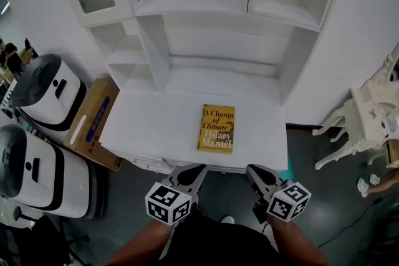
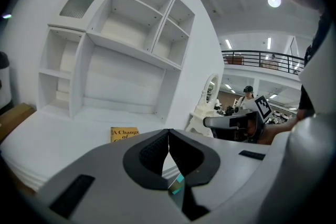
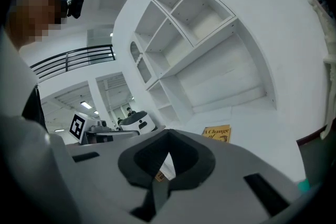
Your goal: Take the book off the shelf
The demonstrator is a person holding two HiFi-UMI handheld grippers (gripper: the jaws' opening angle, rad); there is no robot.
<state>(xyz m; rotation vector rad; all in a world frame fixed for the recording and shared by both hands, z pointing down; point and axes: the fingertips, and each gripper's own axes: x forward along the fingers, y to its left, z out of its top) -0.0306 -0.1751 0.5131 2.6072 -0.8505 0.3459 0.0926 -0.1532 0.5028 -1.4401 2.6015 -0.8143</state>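
I'm facing the white shelf unit (image 1: 153,40), whose broad lower ledge (image 1: 156,115) reaches toward me. The book (image 1: 216,128) lies flat on that ledge, yellow cover up, right of centre and close to the near edge. My left gripper (image 1: 198,169) and right gripper (image 1: 251,170) hang just off that edge, apart from the book, both pinched together on nothing. If I go in like this I'd expect to shove the flat book farther back. Dragged carelessly nearer, it could tip off the edge onto the floor.
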